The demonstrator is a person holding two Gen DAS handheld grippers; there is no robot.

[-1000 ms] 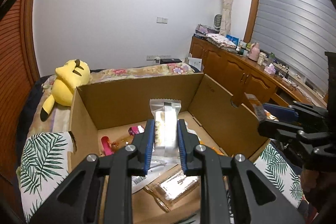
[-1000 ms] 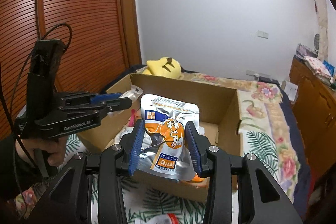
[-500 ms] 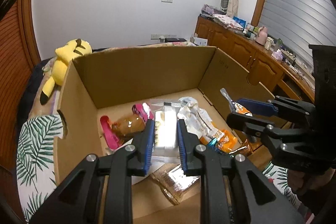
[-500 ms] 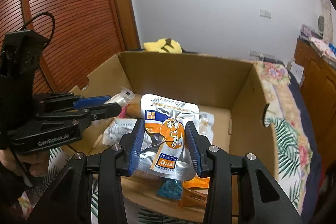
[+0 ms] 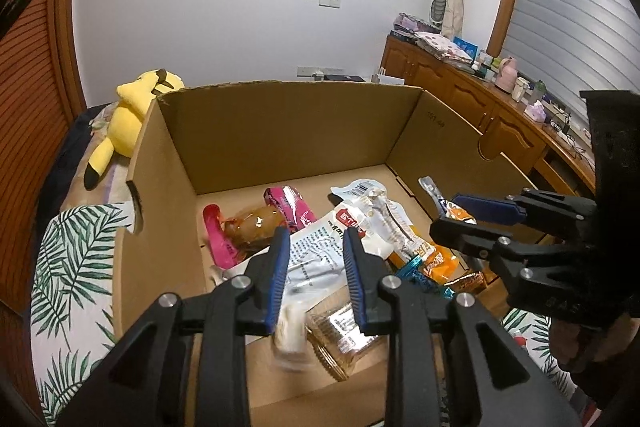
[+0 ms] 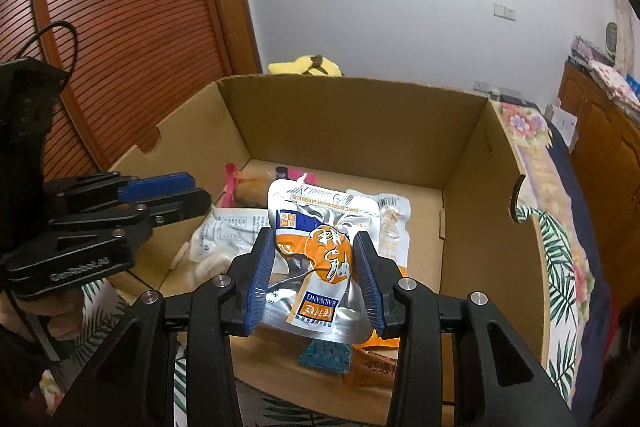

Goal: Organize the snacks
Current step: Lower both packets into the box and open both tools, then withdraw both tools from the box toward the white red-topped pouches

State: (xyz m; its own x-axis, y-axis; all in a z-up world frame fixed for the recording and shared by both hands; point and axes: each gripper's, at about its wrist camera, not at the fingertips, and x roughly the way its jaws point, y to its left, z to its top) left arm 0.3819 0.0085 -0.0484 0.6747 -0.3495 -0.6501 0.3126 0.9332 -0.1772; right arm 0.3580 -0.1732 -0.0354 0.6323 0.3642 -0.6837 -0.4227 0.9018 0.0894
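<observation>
An open cardboard box [image 5: 280, 131] [image 6: 352, 123] holds several loose snack packets. My left gripper [image 5: 316, 233] [image 6: 196, 193] hangs over the box's near left part. Its jaws are opening and nothing is pressed between the pads. A clear-wrapped pale snack bar [image 5: 289, 331] shows blurred just below them, over the box floor. My right gripper [image 6: 315, 235] [image 5: 464, 211] is shut on a silver and orange pouch [image 6: 320, 255] [image 5: 440, 195], held upright above the box's near right part.
On the box floor lie pink-wrapped snacks [image 5: 288, 207], a white printed packet [image 5: 320, 247], orange packets [image 5: 436, 259] and a clear biscuit pack [image 5: 340, 335]. A yellow plush toy [image 5: 128, 111] lies behind the box on the leaf-print bedcover [image 5: 68, 259]. Wooden cabinets [image 5: 460, 95] line the right wall.
Both grippers have sunk lower over the box. The left jaws have parted and the clear-wrapped bar has slipped down out of them. The right gripper still holds its pouch.
</observation>
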